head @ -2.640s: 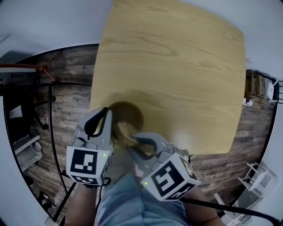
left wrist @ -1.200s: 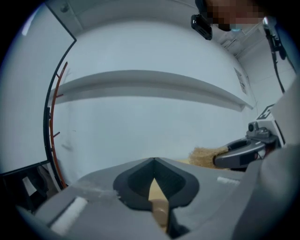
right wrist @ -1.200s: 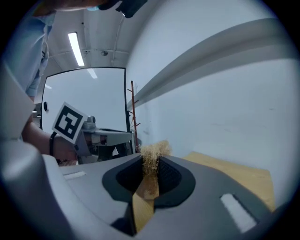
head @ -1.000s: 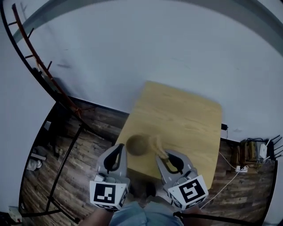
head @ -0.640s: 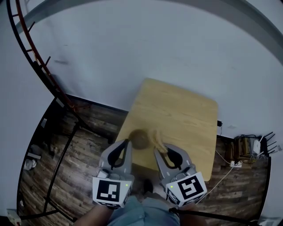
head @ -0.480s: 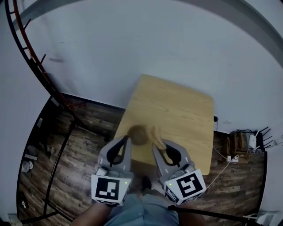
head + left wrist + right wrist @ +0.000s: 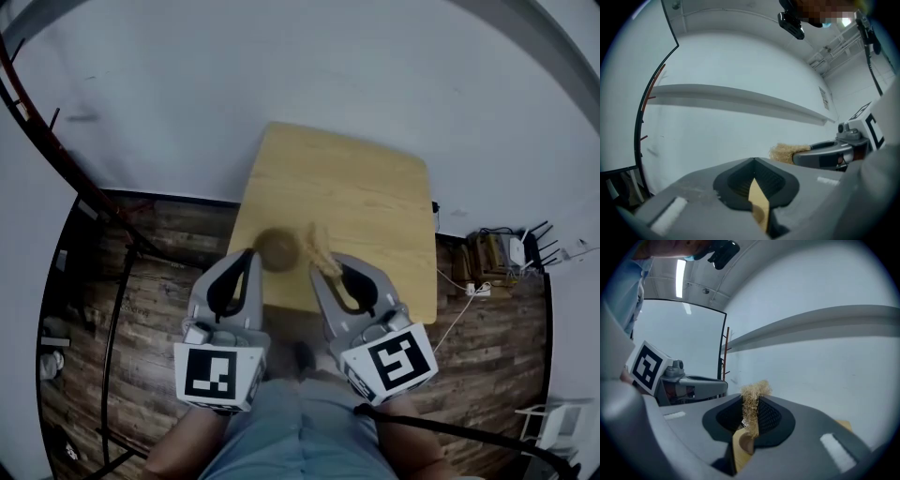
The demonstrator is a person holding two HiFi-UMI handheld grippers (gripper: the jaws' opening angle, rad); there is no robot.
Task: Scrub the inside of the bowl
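A small brown bowl point(image 7: 277, 248) stands alone near the front edge of the wooden table point(image 7: 366, 197), far below. My right gripper point(image 7: 323, 270) is shut on a tan fibrous scrubber point(image 7: 319, 244), whose tuft sticks out past the fingertips point(image 7: 753, 391). It hangs well above the table, just right of the bowl in the head view. My left gripper point(image 7: 247, 255) is raised beside it with its jaws together and nothing between them. In the left gripper view the scrubber point(image 7: 784, 153) shows at the right, against the white wall.
A white wall point(image 7: 281, 66) rises behind the table. Dark plank flooring point(image 7: 141, 253) surrounds it, with a black metal rail point(image 7: 112, 309) at the left. Cables and a power strip point(image 7: 487, 258) lie at the right. The person's legs point(image 7: 300, 431) are below the grippers.
Both grippers have lifted up and away from the bowl, where the scrubber was 2.6 s ago. The table now looks much smaller and farther off. The scrubber stays in the right gripper.
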